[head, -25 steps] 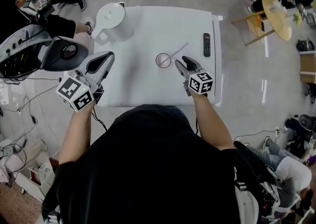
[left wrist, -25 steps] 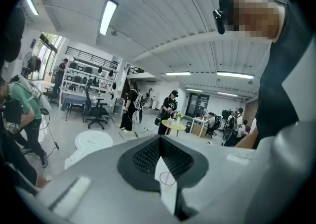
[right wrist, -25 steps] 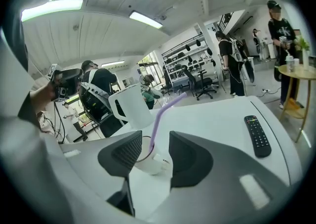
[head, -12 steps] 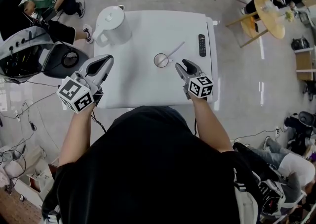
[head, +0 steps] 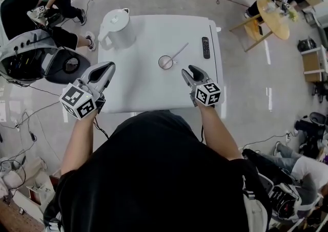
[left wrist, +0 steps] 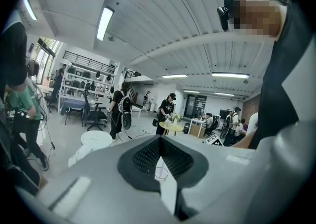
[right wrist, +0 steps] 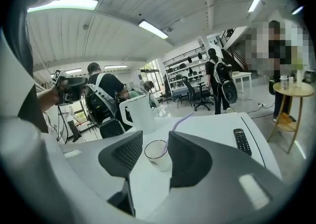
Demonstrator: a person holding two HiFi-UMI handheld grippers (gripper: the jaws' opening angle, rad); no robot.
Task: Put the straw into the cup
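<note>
A clear cup (head: pixel 165 62) stands on the white table (head: pixel 138 90), with a pale purple straw (head: pixel 180 51) leaning out of it toward the back right. In the right gripper view the cup (right wrist: pixel 158 155) and the straw (right wrist: pixel 177 121) show a little ahead of the jaws. My right gripper (head: pixel 188 71) hangs near the front right, open; its jaws have just been closing a little, with nothing between them. My left gripper (head: pixel 104 68) is off the table's left front edge, its pads (left wrist: pixel 143 156) meeting at the tip, empty.
A white jug (head: pixel 117 27) stands at the table's back left corner, and a black remote (head: pixel 205 47) lies at the back right. Dark equipment (head: pixel 36 57) sits left of the table. People and a round wooden table (head: pixel 274 16) are farther off.
My right gripper has drawn back and up from the cup toward the table's front edge. The left gripper has shifted slightly. The cup and the straw have stayed put.
</note>
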